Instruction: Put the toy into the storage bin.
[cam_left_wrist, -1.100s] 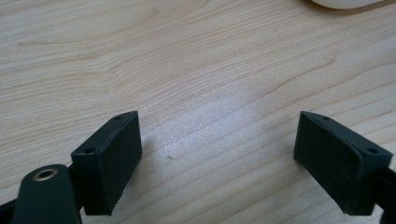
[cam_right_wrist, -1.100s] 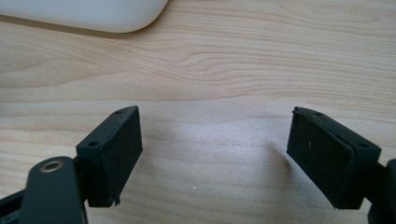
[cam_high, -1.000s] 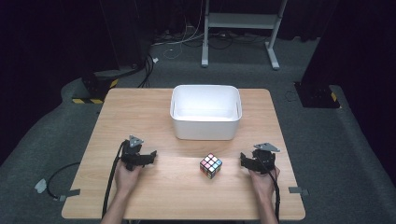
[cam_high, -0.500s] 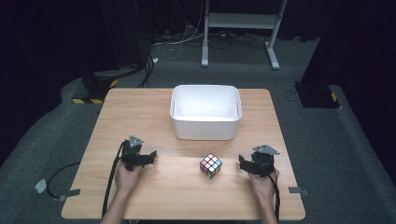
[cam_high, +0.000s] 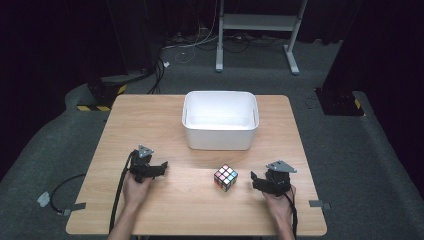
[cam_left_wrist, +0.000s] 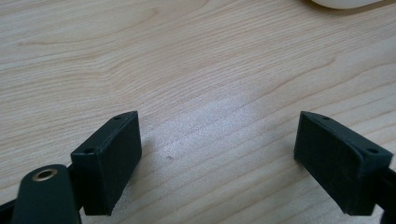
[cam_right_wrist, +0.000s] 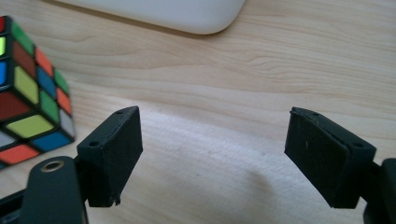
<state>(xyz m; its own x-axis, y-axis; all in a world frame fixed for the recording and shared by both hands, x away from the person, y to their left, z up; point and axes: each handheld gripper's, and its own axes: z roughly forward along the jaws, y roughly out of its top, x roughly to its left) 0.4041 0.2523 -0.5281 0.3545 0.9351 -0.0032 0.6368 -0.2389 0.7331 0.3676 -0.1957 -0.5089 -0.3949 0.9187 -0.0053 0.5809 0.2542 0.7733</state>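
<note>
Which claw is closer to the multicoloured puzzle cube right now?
Right. The right claw sits just beside the multicoloured puzzle cube, open; the left claw is farther off on its other side, also open.

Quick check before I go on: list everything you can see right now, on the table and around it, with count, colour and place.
Table: one, light wood, centre of the high view.
Tub: one, white, far middle of the table, looks empty.
Puzzle cube: one, multicoloured, near middle of the table, in front of the tub.
Stand: one, white metal, on the floor beyond the table.
Floor cables: several, dark and white, behind the table.
Floor: grey carpet all round.
Left gripper: one, black, near left of the table, jaws open over bare wood.
Right gripper: one, black, near right, jaws open, beside the cube without touching it.
Hands: two, one behind each gripper.
</note>
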